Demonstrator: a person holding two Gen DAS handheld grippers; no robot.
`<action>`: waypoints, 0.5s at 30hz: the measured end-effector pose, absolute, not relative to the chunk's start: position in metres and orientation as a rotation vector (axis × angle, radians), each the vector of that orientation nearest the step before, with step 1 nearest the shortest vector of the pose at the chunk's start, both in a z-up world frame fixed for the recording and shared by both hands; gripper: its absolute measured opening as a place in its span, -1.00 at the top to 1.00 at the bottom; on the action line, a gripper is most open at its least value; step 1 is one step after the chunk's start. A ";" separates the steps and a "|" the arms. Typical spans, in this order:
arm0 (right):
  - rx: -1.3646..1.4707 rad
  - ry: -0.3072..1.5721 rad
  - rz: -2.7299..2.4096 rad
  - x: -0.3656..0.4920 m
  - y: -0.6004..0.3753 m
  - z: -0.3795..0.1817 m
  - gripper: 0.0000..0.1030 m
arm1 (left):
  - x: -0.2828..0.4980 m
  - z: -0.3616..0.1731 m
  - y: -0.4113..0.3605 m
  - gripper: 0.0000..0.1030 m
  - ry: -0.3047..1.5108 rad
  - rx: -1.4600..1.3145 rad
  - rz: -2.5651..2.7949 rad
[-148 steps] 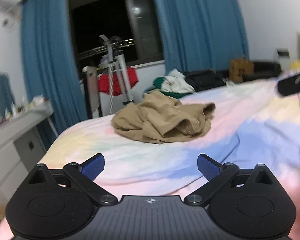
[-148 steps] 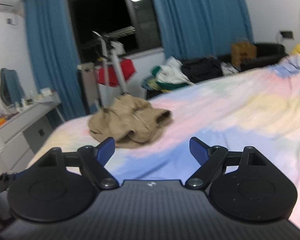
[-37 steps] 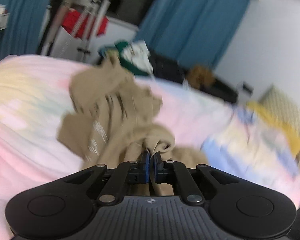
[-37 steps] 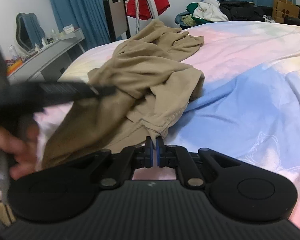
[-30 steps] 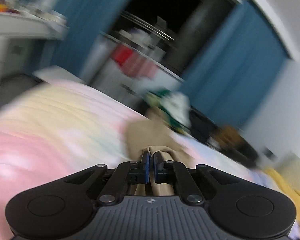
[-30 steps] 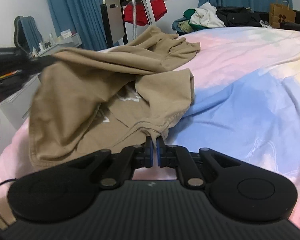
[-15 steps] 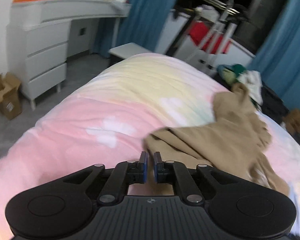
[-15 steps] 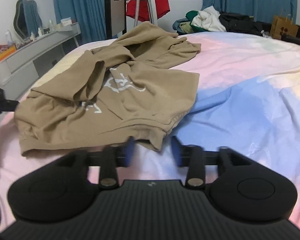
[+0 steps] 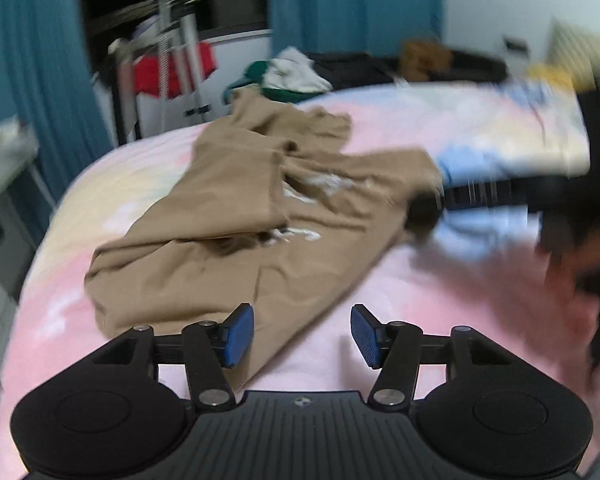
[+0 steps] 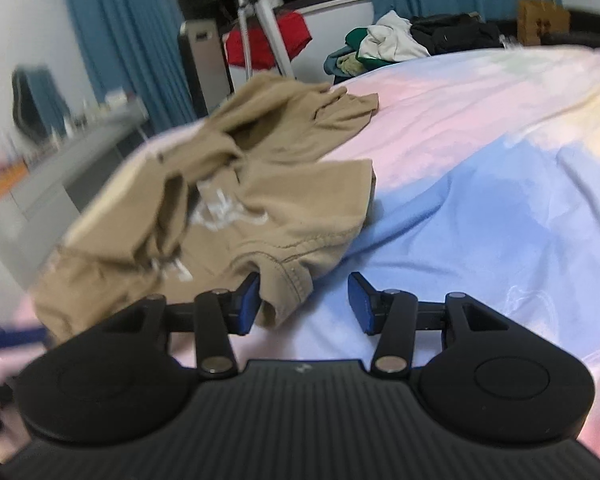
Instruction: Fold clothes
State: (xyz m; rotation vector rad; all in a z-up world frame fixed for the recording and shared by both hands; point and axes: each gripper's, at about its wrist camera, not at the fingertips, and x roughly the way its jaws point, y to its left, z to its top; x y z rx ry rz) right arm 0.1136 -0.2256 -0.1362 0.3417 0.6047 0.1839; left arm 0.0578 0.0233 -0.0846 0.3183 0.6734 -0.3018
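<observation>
A tan T-shirt (image 9: 236, 236) with a white print lies spread and rumpled on the pastel bedspread (image 9: 440, 300). My left gripper (image 9: 302, 336) is open and empty just above the shirt's near hem. My right gripper (image 10: 303, 302) is open, and a corner of the shirt (image 10: 292, 216) lies between its fingers, beside the left pad. In the left wrist view the right gripper (image 9: 428, 208) shows blurred at the shirt's right edge.
The bed's left edge drops to a white dresser (image 10: 60, 160). Beyond the bed stand a drying rack with a red cloth (image 10: 268, 40), a pile of clothes (image 10: 384, 48), blue curtains (image 9: 32, 72) and a brown paper bag (image 10: 542, 20).
Both grippers have let go of the shirt and opened. The shirt has dropped from the raised left side and now lies flat on the bed. The left gripper swung back to face it.
</observation>
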 end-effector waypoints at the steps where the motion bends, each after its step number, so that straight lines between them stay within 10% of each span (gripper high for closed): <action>1: 0.365 0.600 0.185 0.114 -0.228 -0.135 0.04 | 0.061 -0.093 0.019 -0.07 0.666 0.366 -0.289; 10: 0.426 0.606 0.205 0.117 -0.231 -0.136 0.03 | 0.069 -0.100 0.026 0.93 0.637 0.457 -0.187; 15: 0.368 0.595 0.201 0.113 -0.226 -0.131 0.03 | 0.061 -0.069 0.042 0.97 0.508 0.295 -0.167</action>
